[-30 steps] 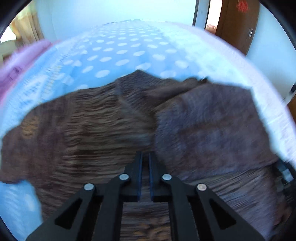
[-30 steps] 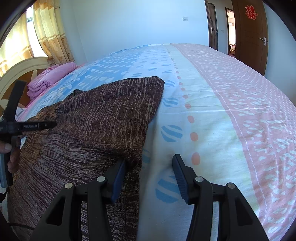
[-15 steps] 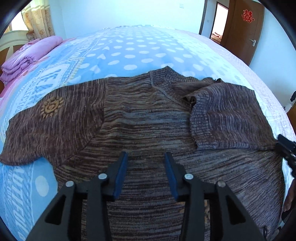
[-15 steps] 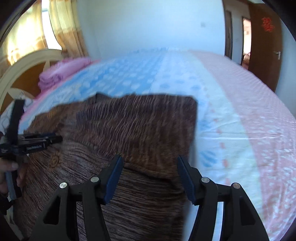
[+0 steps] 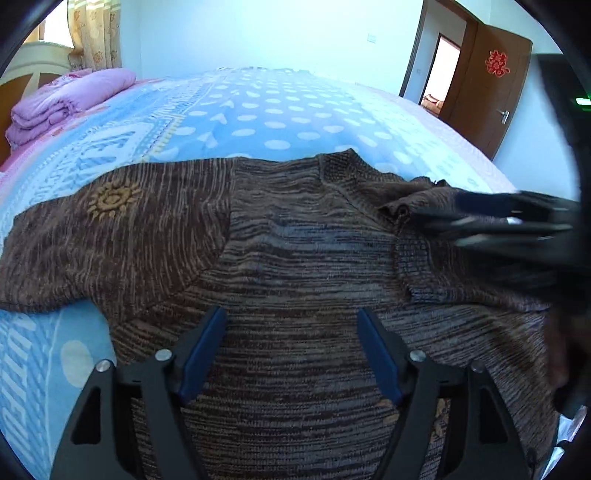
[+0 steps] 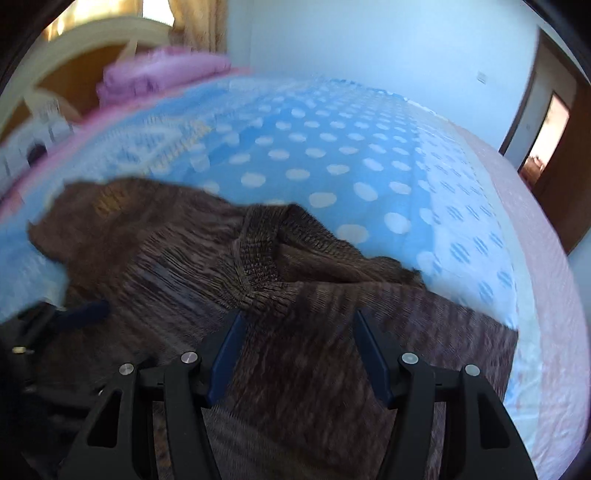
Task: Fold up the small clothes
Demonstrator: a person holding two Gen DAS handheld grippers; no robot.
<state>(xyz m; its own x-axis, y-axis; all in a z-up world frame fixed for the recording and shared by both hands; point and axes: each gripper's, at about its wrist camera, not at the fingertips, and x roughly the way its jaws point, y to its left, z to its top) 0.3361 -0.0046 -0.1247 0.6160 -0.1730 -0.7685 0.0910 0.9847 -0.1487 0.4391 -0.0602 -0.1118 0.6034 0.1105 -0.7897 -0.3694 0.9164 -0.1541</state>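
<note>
A brown knit sweater [image 5: 295,258] is laid flat on the bed [image 5: 258,110], collar [image 5: 343,162] toward the far side; relative to the collar, one sleeve with a yellow sun motif [image 5: 110,199] is spread out to the left, and the other sleeve [image 5: 461,258] is already folded inward over the body on the right. The step in hand is judged as early folding: one sleeve in, the sun-motif sleeve not yet folded. The left tongs [image 5: 291,350] are held apart above the lower body of the sweater, nothing clamped. The right tongs [image 6: 295,350] are likewise apart, hovering over the folded sleeve just near side of the collar [image 6: 258,251], nothing gripped; in the left view they are seen as a blurred dark shape [image 5: 498,221] right of the collar. The right view is motion-blurred, so contact with the fabric cannot be told. The next move is judged to call for the spread sleeve to be pinched near its cuff edge, left of the collar, lifted and carried across the body so that it lies over the other sleeve, with the knit kept from bunching; the soft loose knit is likely to drag if it is not lifted clear. The bed is covered with a blue sheet with white dots and a pink band [image 6: 535,258] far right of the collar. A folded pink quilt [image 5: 70,99] is seen far left beyond the collar, by a cream headboard and yellow curtain [image 5: 96,33]. A brown door [image 5: 491,85] with a red paper ornament is seen far right, walls pale
</note>
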